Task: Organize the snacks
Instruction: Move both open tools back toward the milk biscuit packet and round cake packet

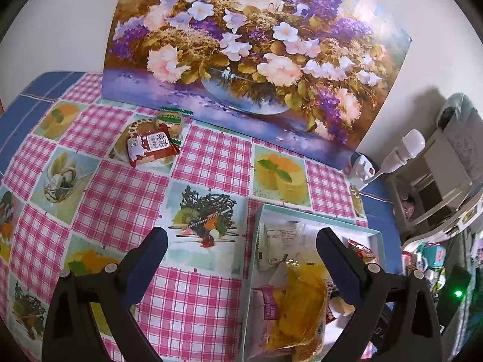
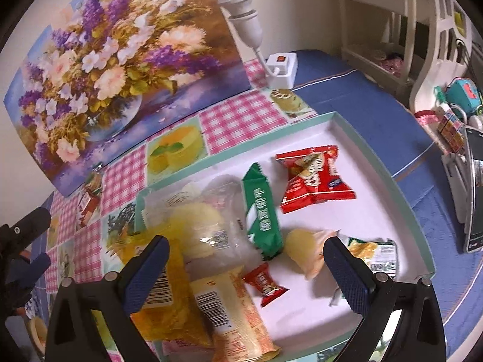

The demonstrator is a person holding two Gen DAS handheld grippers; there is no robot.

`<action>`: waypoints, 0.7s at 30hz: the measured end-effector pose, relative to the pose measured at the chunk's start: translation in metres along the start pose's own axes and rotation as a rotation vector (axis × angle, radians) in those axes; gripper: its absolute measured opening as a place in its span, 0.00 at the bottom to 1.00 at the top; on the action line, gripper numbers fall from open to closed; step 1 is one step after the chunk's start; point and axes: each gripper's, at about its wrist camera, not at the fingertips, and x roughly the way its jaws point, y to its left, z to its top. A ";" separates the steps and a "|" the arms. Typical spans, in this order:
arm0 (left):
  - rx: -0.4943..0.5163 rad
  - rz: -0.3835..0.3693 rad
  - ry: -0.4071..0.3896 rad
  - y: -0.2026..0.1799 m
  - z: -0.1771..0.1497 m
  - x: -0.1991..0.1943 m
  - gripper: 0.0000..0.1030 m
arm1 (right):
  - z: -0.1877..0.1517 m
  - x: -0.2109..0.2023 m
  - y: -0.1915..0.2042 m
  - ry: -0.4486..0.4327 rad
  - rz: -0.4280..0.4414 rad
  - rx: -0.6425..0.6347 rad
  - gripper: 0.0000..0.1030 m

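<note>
Snacks lie heaped in a shallow tray [image 2: 389, 163] directly below the right gripper [image 2: 246, 268], whose jaws are spread wide and hold nothing; a green bar [image 2: 261, 211] and small red packet [image 2: 264, 282] sit between its fingers. The left gripper [image 1: 241, 259], equally wide and empty, hangs over the table [image 1: 205, 295] at the tray's left edge. Ahead of it to the left, well apart, a red packet [image 1: 151, 147] rests on what may be other snacks.

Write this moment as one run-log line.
left hand-held gripper: open, empty | right hand-held gripper: open over tray | red packet, green-edged packet: outside tray
</note>
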 end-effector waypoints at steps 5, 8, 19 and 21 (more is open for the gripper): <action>-0.022 -0.048 0.047 0.010 0.003 0.003 0.96 | 0.000 0.000 0.012 0.004 0.016 -0.026 1.00; -0.016 -0.032 0.026 0.015 0.005 0.000 0.96 | 0.001 -0.005 0.020 -0.031 0.030 -0.042 1.00; -0.058 0.025 -0.127 0.045 0.025 -0.025 0.96 | 0.009 -0.022 0.059 -0.121 0.135 -0.097 1.00; -0.078 0.041 -0.137 0.056 0.029 -0.028 0.96 | 0.010 -0.023 0.068 -0.126 0.149 -0.105 1.00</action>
